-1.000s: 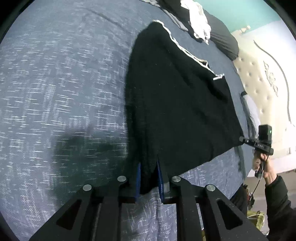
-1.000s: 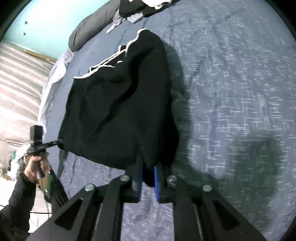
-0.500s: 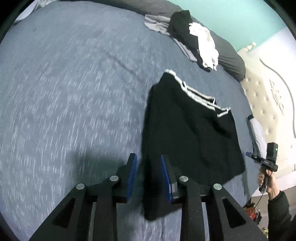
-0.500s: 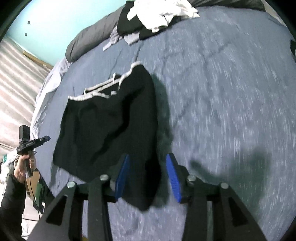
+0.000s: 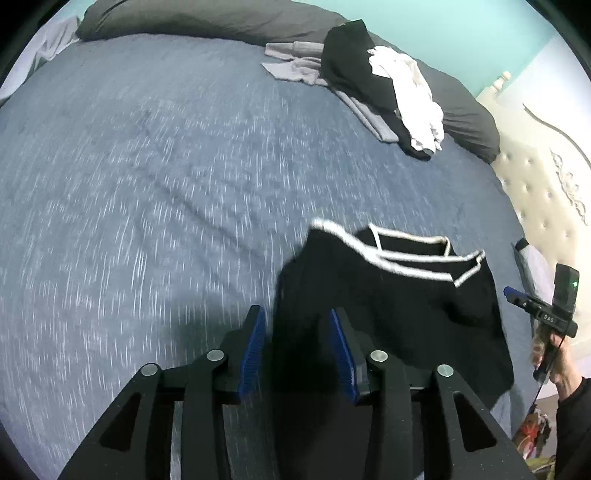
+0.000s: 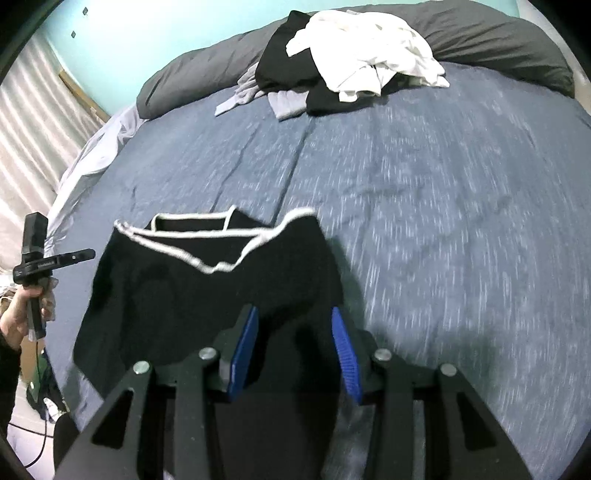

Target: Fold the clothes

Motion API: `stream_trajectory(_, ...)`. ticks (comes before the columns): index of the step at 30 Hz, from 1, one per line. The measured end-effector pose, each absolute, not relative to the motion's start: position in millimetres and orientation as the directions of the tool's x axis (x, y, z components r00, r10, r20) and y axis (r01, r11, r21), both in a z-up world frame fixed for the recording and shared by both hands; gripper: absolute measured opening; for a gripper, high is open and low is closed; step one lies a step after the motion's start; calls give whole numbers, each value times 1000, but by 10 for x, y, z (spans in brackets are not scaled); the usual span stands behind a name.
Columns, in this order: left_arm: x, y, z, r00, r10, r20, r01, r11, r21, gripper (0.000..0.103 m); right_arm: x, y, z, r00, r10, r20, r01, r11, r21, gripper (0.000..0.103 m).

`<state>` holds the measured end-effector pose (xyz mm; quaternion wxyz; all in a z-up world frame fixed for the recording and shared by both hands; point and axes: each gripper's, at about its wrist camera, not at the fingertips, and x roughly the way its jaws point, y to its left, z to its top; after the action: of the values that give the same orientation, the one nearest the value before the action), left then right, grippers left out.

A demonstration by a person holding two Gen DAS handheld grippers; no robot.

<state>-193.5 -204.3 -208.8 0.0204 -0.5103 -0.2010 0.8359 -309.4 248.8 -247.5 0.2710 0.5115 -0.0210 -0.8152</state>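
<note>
A black garment with white-striped trim point(image 5: 388, 302) lay spread on the blue-grey bedspread point(image 5: 147, 184) near the bed's near edge, its striped band point(image 6: 207, 243) turned toward the pillows and its plain dark hem toward the two hand-held tools. The left gripper point(image 5: 297, 347) stood with its blue-padded fingers point(image 5: 253, 347) wide apart over the garment's near left corner, gripping nothing; the right gripper point(image 6: 293, 345) was likewise spread over the near right corner, cloth lying loose between its pads. Whether the garment lay in one layer or was already doubled over was hard to tell through the blur and the dark fabric, though the trim showed as two stacked bands. It looked like a light, limp knit that would sag and crease rather than hold a line, so a sound hold would be at the corners or on the firmer striped band. A heap of black, white and grey clothes point(image 6: 351, 62) waited by the dark pillows point(image 5: 207, 18).
</note>
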Motion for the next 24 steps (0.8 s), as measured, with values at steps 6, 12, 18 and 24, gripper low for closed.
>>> stream_trajectory(6,-2313,-2016,-2141,-484,217,-848,143,-936,-321,44,-3386,2370,-2569,-350,-460,-816,421,-855,302,43)
stream_trajectory(12,-2459,-1898,-2211,-478,216,-852,101,-949,-298,44,-3467,2117,-2642,-356,-415,-837,484,-848,214,42)
stream_trajectory(18,-2540,-1838,-2311,-470,207,-858,83,-957,-277,41,-3503,1997,-2785,-359,-358,-862,511,-848,140,18)
stream_trajectory(24,-2510,-1837,-2316,-484,213,-849,76,-956,-283,12,-3508,2139,-2724,-400,-370,-838,484,-862,149,4)
